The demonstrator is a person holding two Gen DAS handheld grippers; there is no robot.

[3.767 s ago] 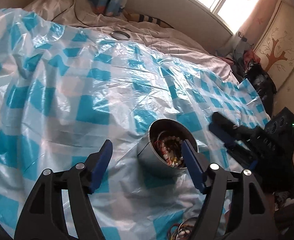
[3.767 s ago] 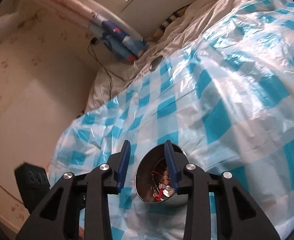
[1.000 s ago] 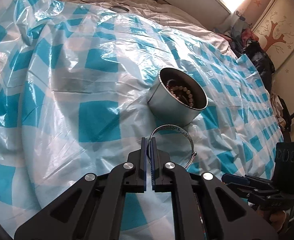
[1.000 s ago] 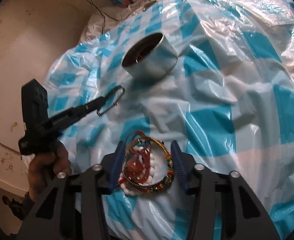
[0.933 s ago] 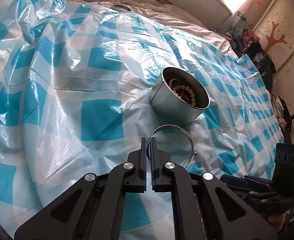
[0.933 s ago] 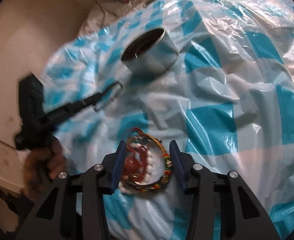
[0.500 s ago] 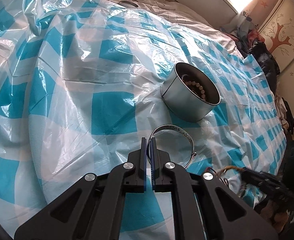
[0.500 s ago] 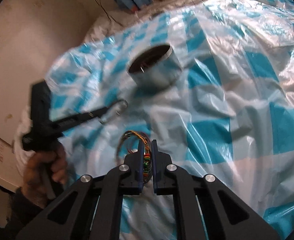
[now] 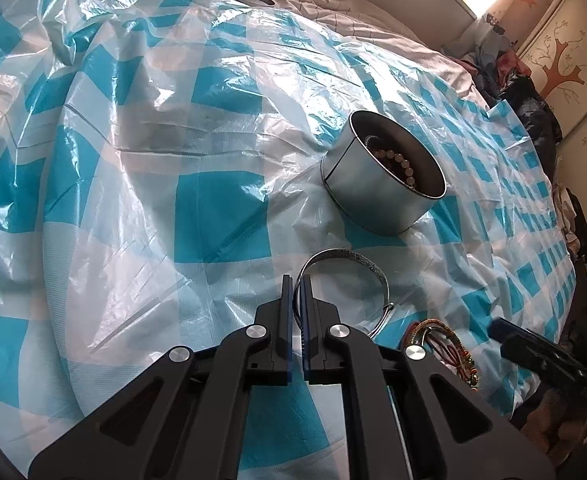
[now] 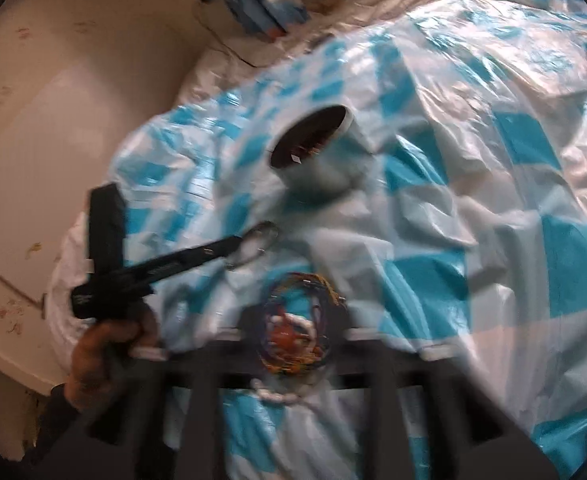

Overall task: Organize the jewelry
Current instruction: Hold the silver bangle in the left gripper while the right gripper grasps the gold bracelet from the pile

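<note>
Two hand-held tools work over jewelry on a bed covered by a blue-and-white checked plastic sheet (image 9: pixel 221 216)

The left tool (image 9: pixel 296 280) is clamped tight on the rim of a thin silver metal bangle (image 9: pixel 357 258), which sits just in front of a round silver metal tin (image 9: pixel 377 200) holding a beaded bracelet. The right tool (image 10: pixel 293 320), blurred, has its jaws opening around a tangled heap of colourful woven and beaded bracelets (image 10: pixel 293 332) lying on the sheet between them; whether it touches them cannot be told
</note>
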